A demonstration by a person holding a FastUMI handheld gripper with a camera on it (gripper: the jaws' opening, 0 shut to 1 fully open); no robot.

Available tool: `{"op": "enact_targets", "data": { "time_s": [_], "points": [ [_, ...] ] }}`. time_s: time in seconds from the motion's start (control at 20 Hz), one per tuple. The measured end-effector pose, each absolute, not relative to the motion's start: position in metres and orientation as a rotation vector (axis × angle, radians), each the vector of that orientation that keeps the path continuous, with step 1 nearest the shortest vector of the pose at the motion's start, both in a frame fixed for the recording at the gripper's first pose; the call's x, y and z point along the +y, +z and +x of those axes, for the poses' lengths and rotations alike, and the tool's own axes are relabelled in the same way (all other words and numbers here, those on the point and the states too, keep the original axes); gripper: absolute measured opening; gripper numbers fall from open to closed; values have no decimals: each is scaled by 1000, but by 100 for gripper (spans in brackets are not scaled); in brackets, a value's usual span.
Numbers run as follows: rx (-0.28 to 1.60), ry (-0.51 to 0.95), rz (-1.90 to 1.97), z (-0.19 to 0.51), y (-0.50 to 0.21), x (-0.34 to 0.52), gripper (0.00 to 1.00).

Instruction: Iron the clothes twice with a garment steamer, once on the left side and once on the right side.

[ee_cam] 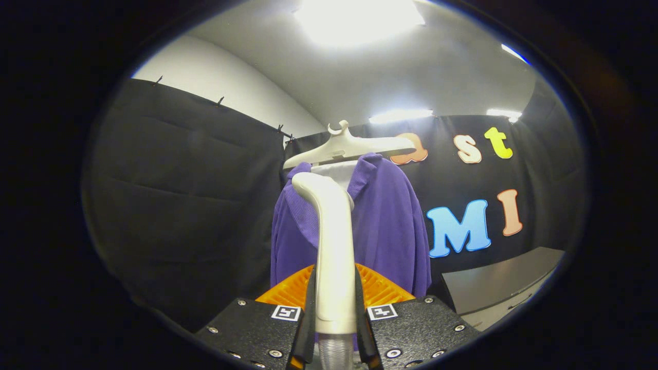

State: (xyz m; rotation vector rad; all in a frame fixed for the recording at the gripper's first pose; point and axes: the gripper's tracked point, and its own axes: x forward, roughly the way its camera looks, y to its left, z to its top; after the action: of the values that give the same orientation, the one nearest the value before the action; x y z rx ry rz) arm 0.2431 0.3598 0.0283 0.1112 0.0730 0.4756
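Purple garment (390, 226) hanging on a pale hanger (349, 148), dead ahead past the fingers, roughly 12 o'clock from the gripper (335, 313). White steamer (334, 246) clamped between both fingers by its handle, jaws pressed tight on either side of it. Handle standing upright, head curving over toward 11 o'clock at the top, right in front of the left side of the garment's collar area. Can't tell if the head is actually touching the fabric or just sitting in front of it. Clear hose bit (335, 354) poking out below the handle, down at 6 o'clock between the fingers. White inner layer peeking out at the neck, just under the hanger. Black cloth wall (185, 205) all round behind, at 9 o'clock and 3 o'clock. Grey tabletop (504, 282) off at about 4 o'clock from the garment, well apart from it. Bright ceiling light (360, 18) way up at 12 o'clock.
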Motion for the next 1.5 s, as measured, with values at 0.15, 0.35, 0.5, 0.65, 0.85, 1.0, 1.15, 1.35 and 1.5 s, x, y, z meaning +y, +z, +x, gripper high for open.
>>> {"op": "enact_targets", "data": {
  "time_s": [0.15,0.35,0.5,0.65,0.85,1.0,1.15,1.35,1.5],
  "points": [
    [60,516,109,262,40,394,33],
    [94,533,75,271,21,420,33],
    [132,547,26,261,-13,429,33],
    [181,546,8,244,-54,429,33],
    [263,550,-22,223,-109,428,33],
    [346,556,-40,204,-151,423,33],
    [386,559,-69,188,-178,417,33],
    [446,555,-95,167,-213,408,33],
    [487,548,-124,153,-238,400,33]
  ]
}}
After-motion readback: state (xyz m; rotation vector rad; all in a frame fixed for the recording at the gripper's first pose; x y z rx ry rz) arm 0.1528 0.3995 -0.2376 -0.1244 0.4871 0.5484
